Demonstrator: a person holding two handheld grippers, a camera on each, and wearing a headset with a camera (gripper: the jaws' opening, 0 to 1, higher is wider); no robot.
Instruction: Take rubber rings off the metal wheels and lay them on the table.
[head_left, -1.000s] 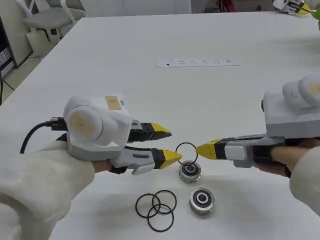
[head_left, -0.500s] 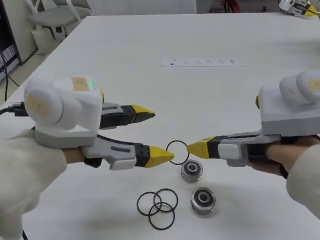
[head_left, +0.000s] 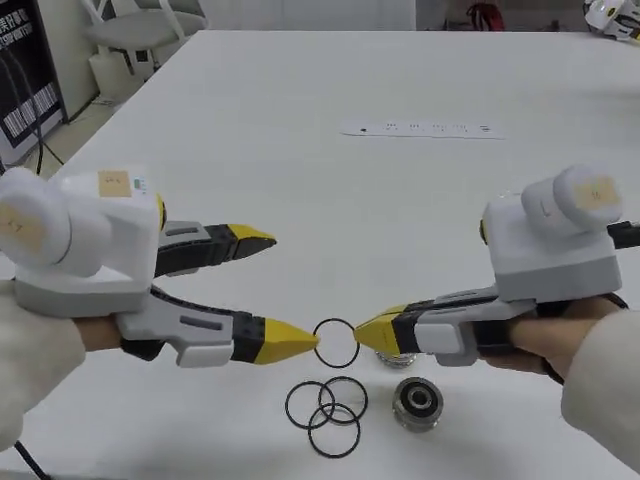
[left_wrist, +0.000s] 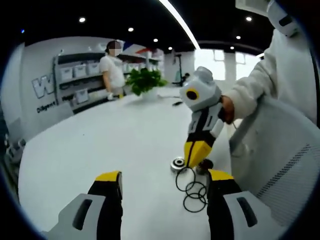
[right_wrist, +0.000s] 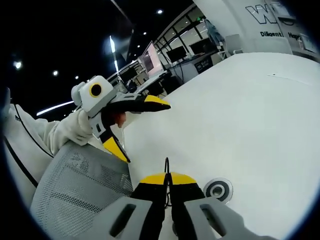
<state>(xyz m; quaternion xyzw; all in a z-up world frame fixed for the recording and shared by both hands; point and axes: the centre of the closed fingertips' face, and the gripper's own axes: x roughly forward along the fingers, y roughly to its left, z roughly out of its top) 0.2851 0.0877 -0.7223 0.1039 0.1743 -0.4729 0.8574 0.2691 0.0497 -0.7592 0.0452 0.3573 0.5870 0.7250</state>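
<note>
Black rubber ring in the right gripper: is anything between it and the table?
Nothing visible. Near the thin black rubber ring in the right gripper, three loose black rings and two metal wheels lie on the white table, with bare tabletop around.

My left gripper (head_left: 292, 290) has a boxy white housing with a rounded cap and a small tan sticker on top. Below it is a grey handle shell, and black jaws run out to pointed yellow tips. A thin black cable (head_left: 25, 462) trails near it. My right gripper (head_left: 362, 326) is built the same: white body, round cap with a tan sticker, grey shell, yellow tips. I'm wearing cream fleecy sleeves, left sleeve (head_left: 25, 370) and right sleeve (head_left: 605, 390).
</note>
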